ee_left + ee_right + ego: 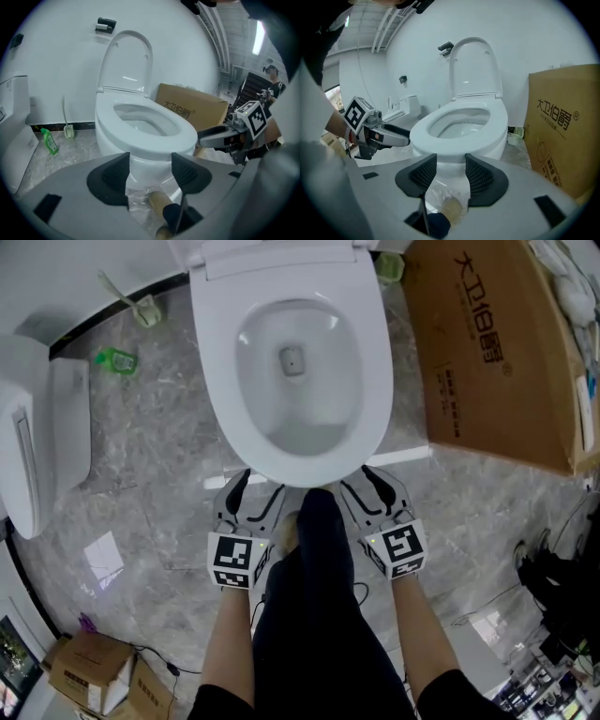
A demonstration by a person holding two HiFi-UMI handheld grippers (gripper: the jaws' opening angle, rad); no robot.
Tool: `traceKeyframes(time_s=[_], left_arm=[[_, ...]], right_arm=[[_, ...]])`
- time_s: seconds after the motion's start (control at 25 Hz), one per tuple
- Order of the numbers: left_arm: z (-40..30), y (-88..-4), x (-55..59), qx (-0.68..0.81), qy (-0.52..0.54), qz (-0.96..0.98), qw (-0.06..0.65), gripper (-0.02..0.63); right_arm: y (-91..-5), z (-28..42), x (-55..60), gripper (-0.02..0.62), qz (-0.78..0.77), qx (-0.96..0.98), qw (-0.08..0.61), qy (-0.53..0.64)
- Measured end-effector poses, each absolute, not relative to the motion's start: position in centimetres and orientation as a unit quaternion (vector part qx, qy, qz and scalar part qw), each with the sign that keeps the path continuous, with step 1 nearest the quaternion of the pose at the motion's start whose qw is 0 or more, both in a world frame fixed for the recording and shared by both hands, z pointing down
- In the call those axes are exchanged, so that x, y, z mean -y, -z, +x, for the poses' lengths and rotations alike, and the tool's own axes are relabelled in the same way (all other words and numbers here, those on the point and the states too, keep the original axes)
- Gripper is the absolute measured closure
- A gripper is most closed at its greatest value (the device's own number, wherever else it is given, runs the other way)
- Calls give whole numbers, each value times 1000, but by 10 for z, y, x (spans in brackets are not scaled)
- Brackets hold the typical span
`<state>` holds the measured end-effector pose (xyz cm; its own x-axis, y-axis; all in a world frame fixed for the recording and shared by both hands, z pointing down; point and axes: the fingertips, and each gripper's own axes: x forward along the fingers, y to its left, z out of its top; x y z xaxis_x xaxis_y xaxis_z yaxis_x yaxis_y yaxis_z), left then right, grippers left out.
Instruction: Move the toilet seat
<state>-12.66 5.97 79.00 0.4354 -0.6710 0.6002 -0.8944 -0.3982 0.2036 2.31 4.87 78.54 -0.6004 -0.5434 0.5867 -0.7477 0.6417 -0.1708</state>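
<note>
A white toilet stands ahead of me on the marble floor. Its seat (217,381) lies flat on the bowl and its lid (129,61) stands upright against the wall. In the right gripper view the seat (423,133) fills the middle and the lid (473,65) rises behind it. My left gripper (255,498) is open just before the bowl's front left, with nothing between its jaws. My right gripper (367,488) is open at the front right, also with nothing in it. Both are apart from the seat and lower than its front rim.
A large cardboard box (497,343) stands close to the toilet's right. Another white fixture (37,427) stands at the left. A green bottle (116,359) and a toilet brush (141,307) lie by the back wall. The person's dark trouser leg (319,549) stands between the grippers. Small boxes (94,671) sit at the near left.
</note>
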Motion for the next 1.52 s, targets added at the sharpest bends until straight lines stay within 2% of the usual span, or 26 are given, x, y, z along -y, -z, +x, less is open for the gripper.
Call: traceKeyframes(time_s=[0.48, 1.52], left_arm=[[-126, -783, -62, 470, -227, 811, 264, 341], [-132, -625, -27, 498, -127, 822, 246, 337]], right_arm=[[-774, 23, -44, 394, 370, 874, 233, -213], [-619, 21, -13, 400, 376, 888, 167, -204]])
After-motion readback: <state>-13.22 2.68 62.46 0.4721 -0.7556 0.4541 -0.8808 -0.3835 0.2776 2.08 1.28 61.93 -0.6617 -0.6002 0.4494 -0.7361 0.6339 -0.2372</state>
